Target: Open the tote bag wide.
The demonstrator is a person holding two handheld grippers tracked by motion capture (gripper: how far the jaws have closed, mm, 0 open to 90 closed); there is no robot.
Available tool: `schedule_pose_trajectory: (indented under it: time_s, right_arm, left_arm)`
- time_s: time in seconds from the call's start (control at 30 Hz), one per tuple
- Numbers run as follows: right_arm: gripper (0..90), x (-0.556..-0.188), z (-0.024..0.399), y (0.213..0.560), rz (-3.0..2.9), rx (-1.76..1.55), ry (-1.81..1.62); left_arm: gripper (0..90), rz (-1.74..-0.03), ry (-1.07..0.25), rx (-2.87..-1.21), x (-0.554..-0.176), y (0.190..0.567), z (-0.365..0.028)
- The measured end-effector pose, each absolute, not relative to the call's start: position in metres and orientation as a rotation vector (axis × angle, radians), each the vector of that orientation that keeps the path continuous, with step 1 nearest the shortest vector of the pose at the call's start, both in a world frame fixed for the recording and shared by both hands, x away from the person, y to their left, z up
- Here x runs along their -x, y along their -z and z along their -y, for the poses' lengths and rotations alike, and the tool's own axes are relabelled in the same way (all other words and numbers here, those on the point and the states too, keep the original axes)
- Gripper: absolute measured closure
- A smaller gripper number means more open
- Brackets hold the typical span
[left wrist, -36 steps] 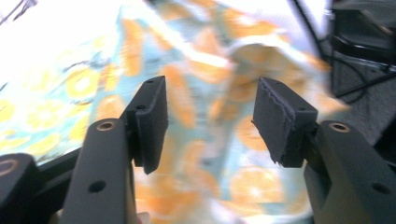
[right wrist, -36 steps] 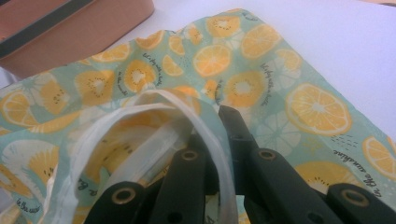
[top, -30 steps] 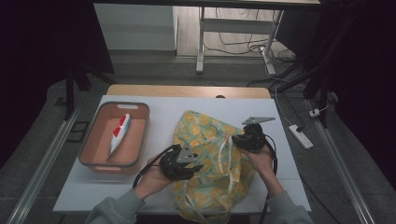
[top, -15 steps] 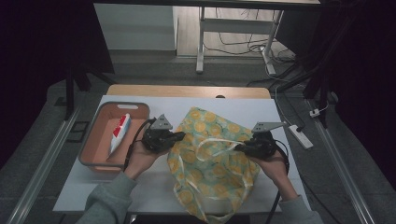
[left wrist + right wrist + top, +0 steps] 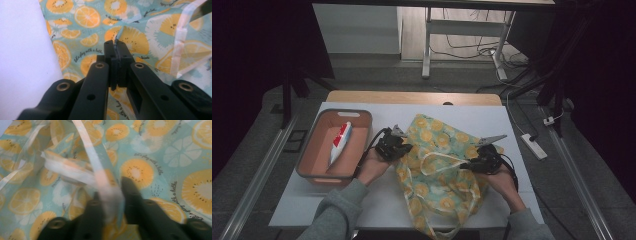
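A cloth bag [image 5: 437, 175] printed with orange slices on pale teal lies on the white table [image 5: 362, 205]. My left gripper [image 5: 404, 148] is at the bag's left edge. In the left gripper view the bag [image 5: 87, 17] has a fold of its fabric pinched between the closed jaws of this gripper [image 5: 116, 45]. My right gripper [image 5: 465, 164] rests on the bag's right half. Its jaws have just been opening, and the bag's pale strap [image 5: 87, 147] runs loosely between them at the right gripper [image 5: 111, 188]. That view is blurred.
An orange-brown tray [image 5: 314, 150] stands at the table's left and holds a white and red tube [image 5: 339, 142]. A wooden strip [image 5: 412, 97] edges the table's far side. A power strip [image 5: 533, 146] lies on the floor to the right.
My left gripper has moved left and away from me with the bag's edge in it, and the bag now lies spread wider. My right gripper has drifted slightly nearer and its jaws have parted.
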State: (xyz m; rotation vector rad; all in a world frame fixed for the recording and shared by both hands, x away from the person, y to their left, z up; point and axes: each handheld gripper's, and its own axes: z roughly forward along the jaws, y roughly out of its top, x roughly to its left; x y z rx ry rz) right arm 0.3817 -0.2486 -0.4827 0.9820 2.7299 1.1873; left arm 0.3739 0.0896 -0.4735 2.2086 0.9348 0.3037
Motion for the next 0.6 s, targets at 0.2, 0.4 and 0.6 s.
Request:
schedule_pose_trajectory:
  time_s: [0.2,0.4,0.6]
  right_arm:
    - [23.8,-0.356,0.245,0.434,-2.738,-0.761,-1.273]
    - [16.5,-0.339,0.226,0.408,-2.717,-0.677,-1.411]
    - [13.1,-0.347,0.154,0.433,-2.759,-0.679,-1.154]
  left_arm:
    - [88.3,-0.947,-0.294,-2.185,-0.374,0.472,-0.092]
    - [88.3,-0.947,-0.296,-2.191,-0.375,0.473,-0.09]
    - [88.3,-0.945,-0.294,-2.197,-0.375,0.474,-0.086]
